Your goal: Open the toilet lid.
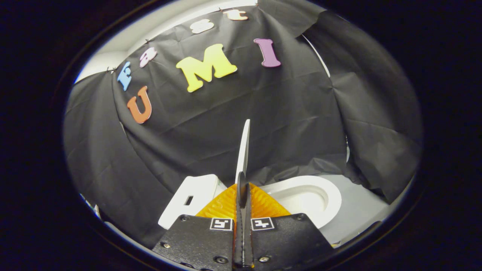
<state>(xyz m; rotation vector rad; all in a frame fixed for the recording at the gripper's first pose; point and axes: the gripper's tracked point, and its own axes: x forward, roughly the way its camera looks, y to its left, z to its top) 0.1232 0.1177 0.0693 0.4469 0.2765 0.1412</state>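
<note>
The gripper (243, 188), low in the centre of the frame, is clamped on the edge of the toilet lid (244, 146), which stands upright and edge-on between the fingers. The lift looks nearly done. The tank (190, 199) sits lower left and the open bowl (312, 195) lower right, so the next move is probably tipping the lid toward the tank and releasing; free room lies above.

Dim scene, soft overhead light, sharp centre, strong fisheye bending at edges.
</note>
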